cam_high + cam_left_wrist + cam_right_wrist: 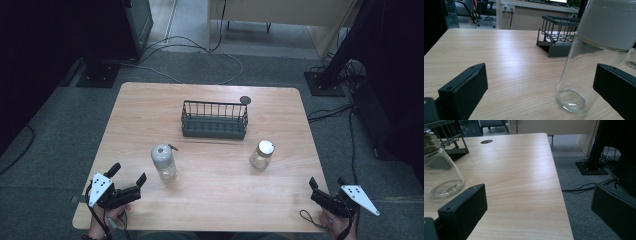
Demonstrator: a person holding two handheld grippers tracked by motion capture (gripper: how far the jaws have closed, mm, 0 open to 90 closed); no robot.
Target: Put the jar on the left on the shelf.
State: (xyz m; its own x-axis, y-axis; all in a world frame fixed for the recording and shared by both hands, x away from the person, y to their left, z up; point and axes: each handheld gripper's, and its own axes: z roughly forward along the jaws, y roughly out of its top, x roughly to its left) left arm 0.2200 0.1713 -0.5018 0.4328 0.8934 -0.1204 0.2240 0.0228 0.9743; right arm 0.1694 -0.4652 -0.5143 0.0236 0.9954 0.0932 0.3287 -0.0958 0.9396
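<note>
Both grippers sit low at the near edge of the table (210, 200), and nothing is in hand yet. The left gripper (128, 176) has its jaws spread wide, empty, and angled toward the tall glass bottle (164, 162) with the grey cap, which stands upright just beyond them; in the left gripper view that bottle (586, 62) looms close, nearer the right-hand jaw than the left. Over on the other side, the right gripper (327, 182) is open as well, holding nothing, with the smaller jar (262, 154) and its white lid standing upright some way ahead and inward of it. The dark wire basket (214, 120) waits farther back, mid-table, with nothing showing in it. This looks like the approach stage: the left side seems closest to a grab. The next move calls for sliding forward and squaring up so the bottle sits centred between the jaws before closing, gripping low enough that it doesn't tip.
</note>
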